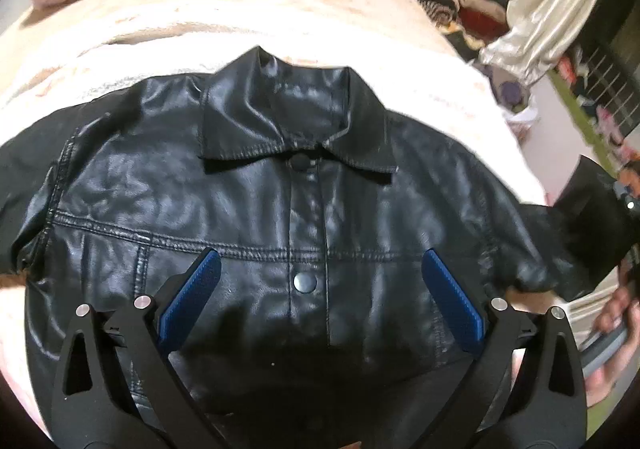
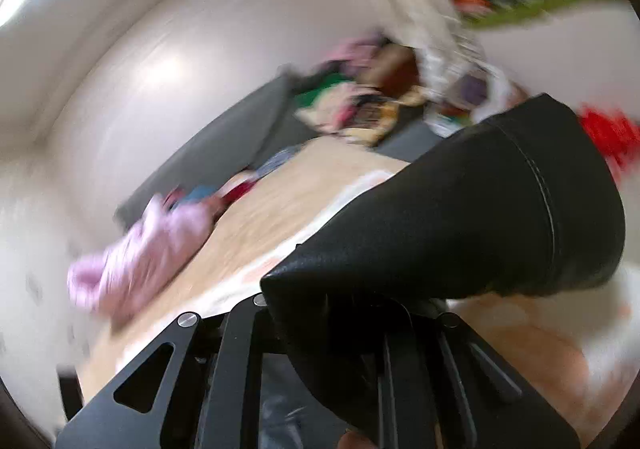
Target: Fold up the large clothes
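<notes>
We had the right claw (image 2: 360, 313) clamped on the black leather jacket's sleeve (image 2: 480, 217), the left claw (image 1: 318, 277) wide above its front; next, we judged, fold that sleeve across.

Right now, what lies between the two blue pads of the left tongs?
In the left wrist view, only the black jacket lies there, with its metal snap button between the pads.
</notes>
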The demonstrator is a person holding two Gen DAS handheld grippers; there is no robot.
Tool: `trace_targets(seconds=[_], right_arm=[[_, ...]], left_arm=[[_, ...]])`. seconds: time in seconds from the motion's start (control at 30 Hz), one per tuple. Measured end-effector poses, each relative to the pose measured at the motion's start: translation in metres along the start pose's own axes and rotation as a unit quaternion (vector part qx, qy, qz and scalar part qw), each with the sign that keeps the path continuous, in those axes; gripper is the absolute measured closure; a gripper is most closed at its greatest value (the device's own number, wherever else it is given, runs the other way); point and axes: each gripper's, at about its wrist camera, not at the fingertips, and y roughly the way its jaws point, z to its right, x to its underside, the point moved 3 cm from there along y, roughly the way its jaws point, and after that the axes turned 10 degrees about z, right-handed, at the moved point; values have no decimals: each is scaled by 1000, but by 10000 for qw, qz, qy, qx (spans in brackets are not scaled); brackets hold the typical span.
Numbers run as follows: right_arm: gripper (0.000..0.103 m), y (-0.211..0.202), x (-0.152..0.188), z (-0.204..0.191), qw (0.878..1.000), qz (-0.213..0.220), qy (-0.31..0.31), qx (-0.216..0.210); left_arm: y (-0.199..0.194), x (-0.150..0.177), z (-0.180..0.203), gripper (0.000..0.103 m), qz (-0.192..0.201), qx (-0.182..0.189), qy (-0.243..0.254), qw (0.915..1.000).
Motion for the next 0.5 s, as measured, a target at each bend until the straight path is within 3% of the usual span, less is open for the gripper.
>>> trace_targets(seconds=[0.07, 0.13, 0.3, 0.5], right_arm=[[91, 3, 7, -31, 9979, -133, -535, -326], [91, 9, 28, -73, 9876, -489, -1291, -748], [91, 25, 107, -138, 9443, -1317, -2867, -932], [87, 39, 171, -143, 9180, -2219, -3192, -788]], left_arm=[[-10, -6, -7, 9, 103, 75, -97, 9999], [-20, -12, -17, 9, 205, 158, -245, 9994], [-42, -23, -46, 9, 425, 430, -733, 9955], [-47, -20, -70, 9, 385, 571, -990, 9927]])
